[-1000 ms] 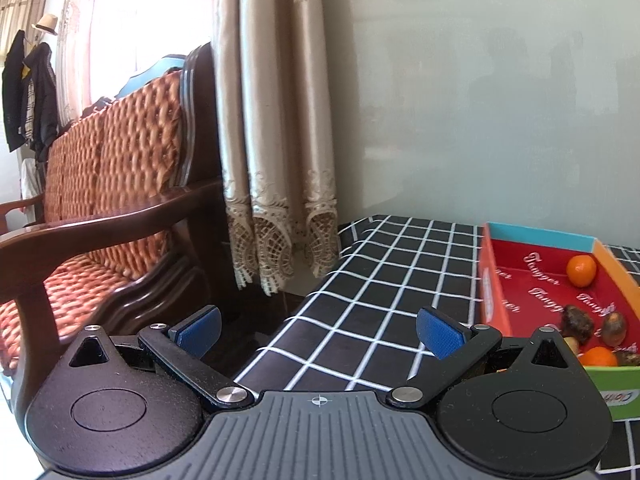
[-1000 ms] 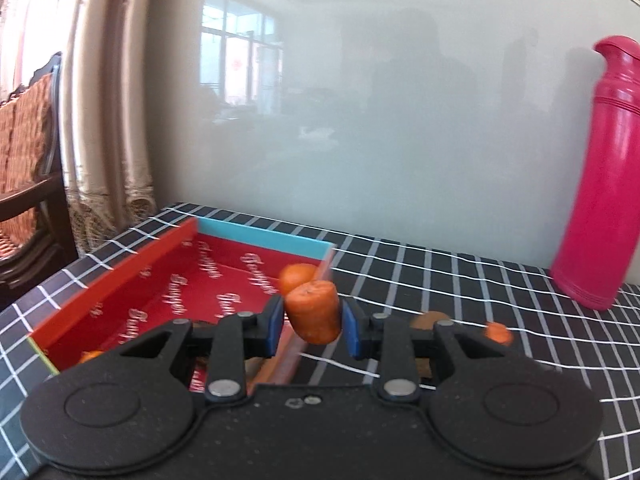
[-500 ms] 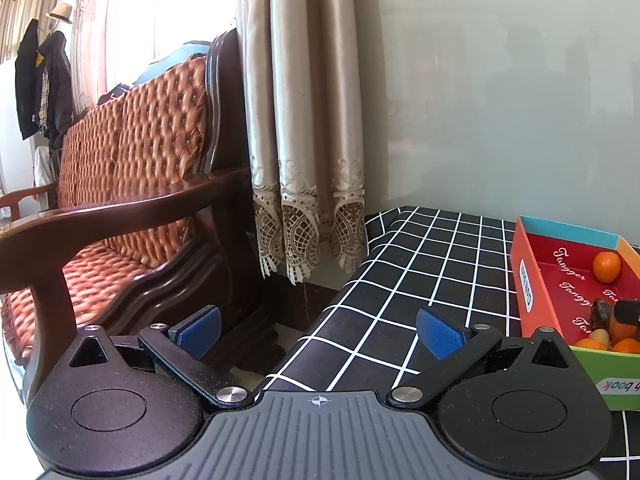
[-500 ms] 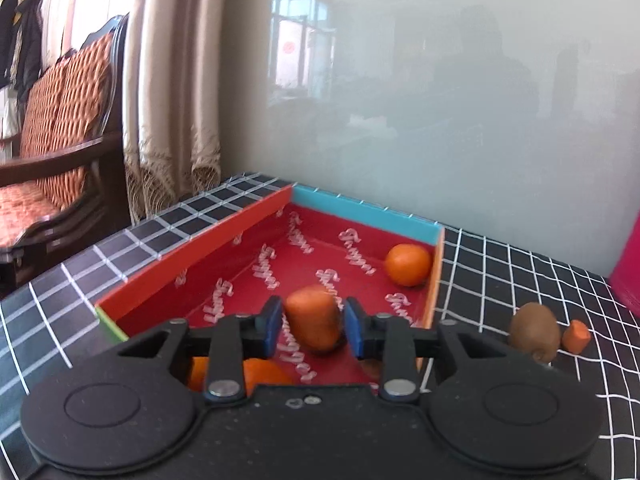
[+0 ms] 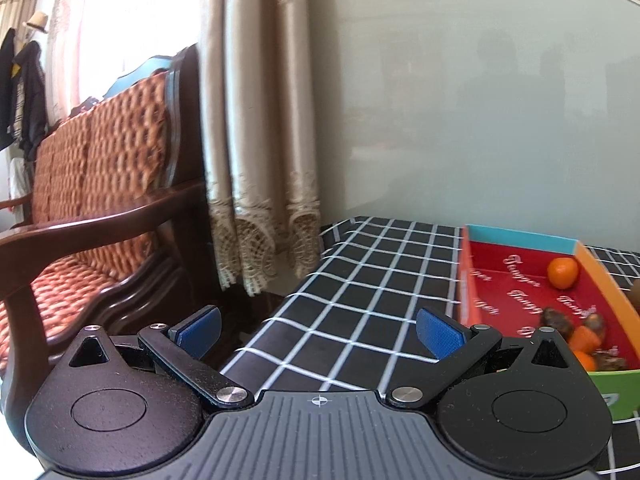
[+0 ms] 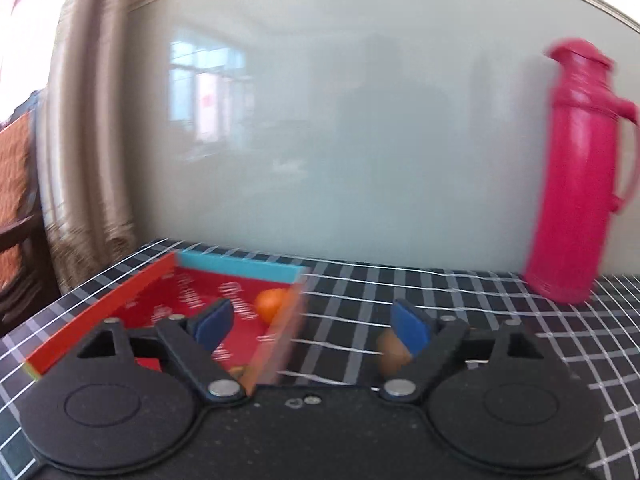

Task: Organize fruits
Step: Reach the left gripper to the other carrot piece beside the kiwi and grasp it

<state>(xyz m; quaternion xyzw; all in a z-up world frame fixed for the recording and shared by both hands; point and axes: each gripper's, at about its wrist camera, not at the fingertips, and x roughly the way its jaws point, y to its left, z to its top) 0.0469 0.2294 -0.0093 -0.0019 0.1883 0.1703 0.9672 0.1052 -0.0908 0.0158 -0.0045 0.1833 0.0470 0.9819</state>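
The right hand-held gripper (image 6: 312, 324) had just spread wide, nothing between its jaws, the red box (image 6: 236, 268) beyond its left finger. The left hand-held gripper (image 5: 318, 328) stood spread and empty.

Left gripper (image 5: 318, 330) open over checked tablecloth (image 5: 360, 300); fruit in red box (image 5: 520, 248) right.

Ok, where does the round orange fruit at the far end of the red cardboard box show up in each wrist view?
Left wrist view: the round orange fruit sits at the right, in the far right corner of the red cardboard box.
Right wrist view: it lies low, left of centre, against the box's right wall, just past the left blue pad.
Shared landmark: the box's light blue far wall.
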